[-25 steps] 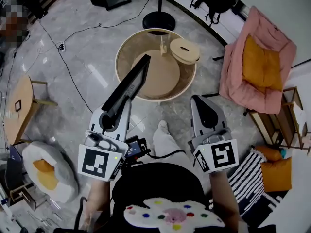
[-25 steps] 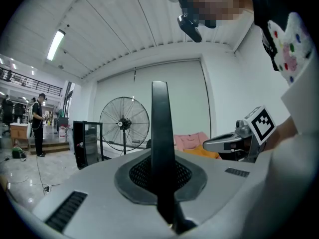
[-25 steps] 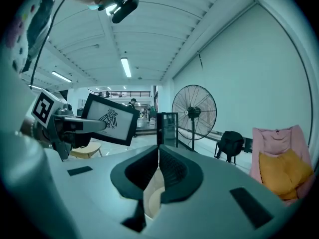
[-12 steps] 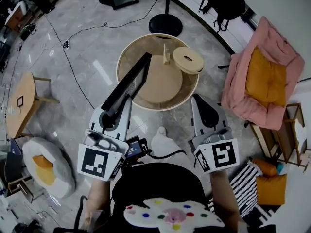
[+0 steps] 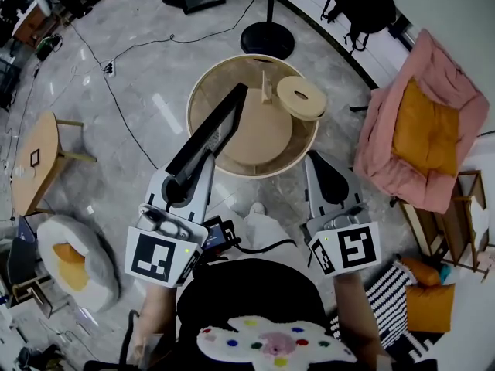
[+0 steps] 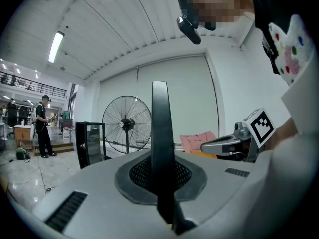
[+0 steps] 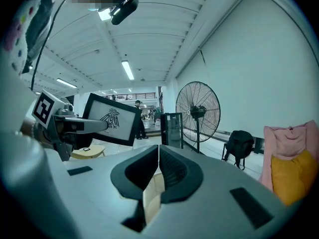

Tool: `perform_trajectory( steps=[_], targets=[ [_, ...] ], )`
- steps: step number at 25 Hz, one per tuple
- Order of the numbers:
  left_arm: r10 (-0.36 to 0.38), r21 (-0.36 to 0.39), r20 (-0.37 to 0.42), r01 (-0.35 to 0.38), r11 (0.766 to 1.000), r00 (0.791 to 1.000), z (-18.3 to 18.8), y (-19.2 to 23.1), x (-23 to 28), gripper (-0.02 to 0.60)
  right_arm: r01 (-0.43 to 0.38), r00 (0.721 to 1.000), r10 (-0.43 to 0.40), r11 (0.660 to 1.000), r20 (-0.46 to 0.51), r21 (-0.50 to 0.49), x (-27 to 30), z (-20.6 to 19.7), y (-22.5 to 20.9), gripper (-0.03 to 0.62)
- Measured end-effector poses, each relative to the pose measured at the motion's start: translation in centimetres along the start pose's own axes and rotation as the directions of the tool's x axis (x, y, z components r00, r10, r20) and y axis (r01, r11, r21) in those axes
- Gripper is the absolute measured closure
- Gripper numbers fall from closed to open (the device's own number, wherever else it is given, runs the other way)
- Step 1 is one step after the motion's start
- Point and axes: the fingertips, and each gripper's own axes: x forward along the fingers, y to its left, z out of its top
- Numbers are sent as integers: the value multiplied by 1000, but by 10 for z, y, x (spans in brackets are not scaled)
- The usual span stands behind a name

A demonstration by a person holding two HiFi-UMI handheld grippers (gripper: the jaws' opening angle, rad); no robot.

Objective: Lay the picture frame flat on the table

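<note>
Gripping one thin edge of the picture frame [image 5: 210,134], left gripper [image 5: 184,182] has its jaws closed down onto the black border. The left gripper view shows that edge standing upright between the pads. Right gripper [image 5: 323,178] is level with it to the right and well apart, jaws fully together, nothing held.

Frame slants up and away from the left gripper. Its far end is over the near-left part of the round desk [image 5: 267,134]. It looks to be in the air; cannot tell whether any corner touches the wood. The right gripper view shows its white face with a dark bird drawing.

Handling, judged: stiff and flat, likely light. Face may be glazed, so set it down gently. The hold is at one end, so the long free span could swing in the pads, and the smooth border may slip. Best hold is the border, never the face; the right gripper could steady the far edge.

Count: one frame, two grippers, one desk. On the desk's far right, one small disc [image 5: 302,97] on a post. Beyond, one standing fan [image 5: 265,37].
</note>
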Motion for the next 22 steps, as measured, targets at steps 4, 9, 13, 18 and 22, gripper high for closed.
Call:
perform_trajectory(
  steps=[4, 9, 13, 18, 22],
  targets=[
    [-33, -2, -4, 33, 999, 999, 1, -1, 2, 557, 13, 1000, -13, 1000, 6, 1, 1, 3, 1, 560],
    [-62, -8, -11, 62, 998, 998, 3, 3, 10, 558, 46, 999, -46, 999, 19, 3, 3, 11, -2, 559],
    [-97, -9, -9, 97, 995, 995, 5, 6, 14, 558, 69, 997, -69, 998, 22, -3, 7, 14, -2, 559],
    [-144, -31, -3, 144, 989, 990, 2, 10, 17, 558, 89, 996, -89, 996, 27, -6, 13, 17, 1, 559],
    [-193, -53, -7, 193, 980, 981, -2, 10, 17, 557, 88, 995, -88, 996, 42, 3, 17, 20, 6, 559]
  ],
)
